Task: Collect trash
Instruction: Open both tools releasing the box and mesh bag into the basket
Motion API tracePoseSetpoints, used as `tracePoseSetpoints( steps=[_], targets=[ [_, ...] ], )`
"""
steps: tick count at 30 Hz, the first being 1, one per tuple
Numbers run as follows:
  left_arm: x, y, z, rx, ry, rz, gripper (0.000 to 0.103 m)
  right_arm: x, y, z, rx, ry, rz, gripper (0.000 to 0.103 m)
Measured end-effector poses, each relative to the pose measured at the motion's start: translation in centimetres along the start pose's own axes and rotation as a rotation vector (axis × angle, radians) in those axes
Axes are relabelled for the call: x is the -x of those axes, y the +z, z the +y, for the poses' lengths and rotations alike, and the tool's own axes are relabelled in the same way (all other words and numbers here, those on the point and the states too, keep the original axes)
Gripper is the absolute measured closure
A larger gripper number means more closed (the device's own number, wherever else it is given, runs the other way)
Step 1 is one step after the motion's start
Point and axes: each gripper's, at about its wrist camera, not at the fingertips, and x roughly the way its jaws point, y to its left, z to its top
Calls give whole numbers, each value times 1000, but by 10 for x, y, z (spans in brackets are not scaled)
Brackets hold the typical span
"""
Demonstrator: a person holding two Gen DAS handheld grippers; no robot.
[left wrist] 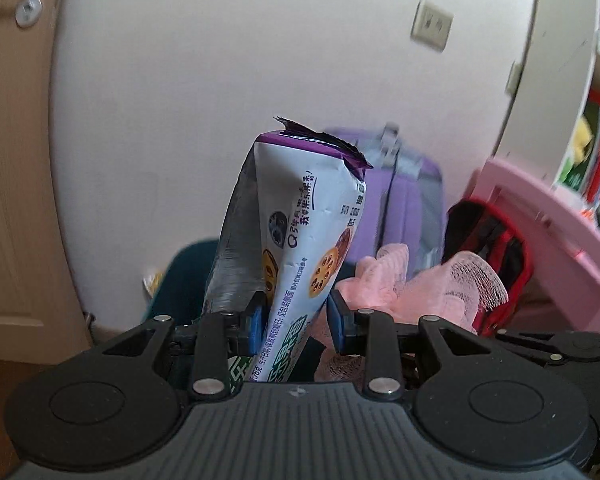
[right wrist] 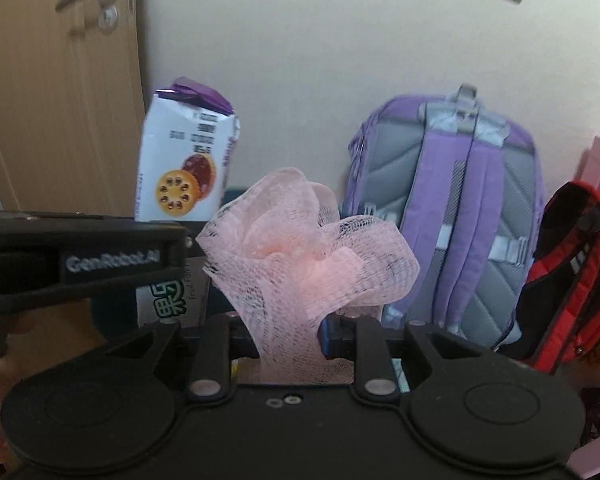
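My left gripper (left wrist: 297, 322) is shut on a white and purple snack wrapper (left wrist: 300, 220) with a torn top, held upright. The same wrapper (right wrist: 184, 160) shows in the right wrist view, left of centre, with the left gripper's body (right wrist: 80, 256) across it. My right gripper (right wrist: 288, 338) is shut on a wad of pink mesh netting (right wrist: 300, 248), which stands up between its fingers. The netting (left wrist: 420, 280) also shows in the left wrist view, just right of the wrapper. A dark teal bin (left wrist: 184, 280) sits low behind the wrapper, mostly hidden.
A purple and grey backpack (right wrist: 452, 208) leans against the white wall. A red and black bag (right wrist: 572, 272) lies to its right, beside pink furniture (left wrist: 548, 224). A wooden door (right wrist: 52, 100) with a metal handle stands at the left.
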Motion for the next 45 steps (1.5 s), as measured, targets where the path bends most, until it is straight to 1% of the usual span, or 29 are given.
tracePoseSetpoints(
  steps=[5, 10, 15, 16, 18, 19, 20, 21, 22, 23, 28, 30, 32, 37, 40, 45],
  targets=[
    [-35, -7, 13, -3, 14, 90, 72, -28, 1, 0, -3, -4, 77, 75],
    [-58, -9, 18, -9, 35, 156, 72, -42, 0, -3, -11, -15, 122, 72],
    [-70, -13, 21, -29, 44, 189, 72, -44, 1, -5, 0, -12, 125, 62],
    [-71, -14, 22, -33, 46, 193, 71, -44, 1, -3, 7, -13, 121, 57],
    [-78, -13, 19, -35, 52, 198, 65, -43, 2, -2, 19, -15, 112, 51],
    [-78, -14, 19, -36, 54, 199, 58, -41, 2, -1, 25, -11, 107, 48],
    [-80, -12, 17, -38, 56, 198, 49, -40, 2, 0, 28, -12, 101, 47],
    [-79, -12, 17, -41, 60, 191, 45, -39, 3, 0, 29, -14, 96, 46],
    [-75, -13, 17, -42, 62, 181, 38, -37, 3, 0, 29, -11, 92, 44],
    [-72, -14, 17, -45, 64, 172, 37, -34, 4, 0, 26, -7, 87, 41],
    [-54, -15, 12, -47, 66, 154, 33, -14, 4, 0, 24, -1, 65, 39],
    [-44, -15, 9, -53, 68, 141, 30, -3, 5, 0, 23, 3, 55, 37],
    [-32, -14, 4, -64, 72, 130, 28, 10, 3, 1, 21, 7, 41, 31],
    [7, -14, -4, -89, 68, 97, 26, 47, -2, 0, 19, 11, 14, 26],
    [33, -16, -7, -85, 58, 76, 23, 71, -8, 0, 15, 17, -4, 22],
    [72, -22, -13, -82, 40, 54, 23, 107, -22, 5, 29, 21, -32, 19]
  ],
)
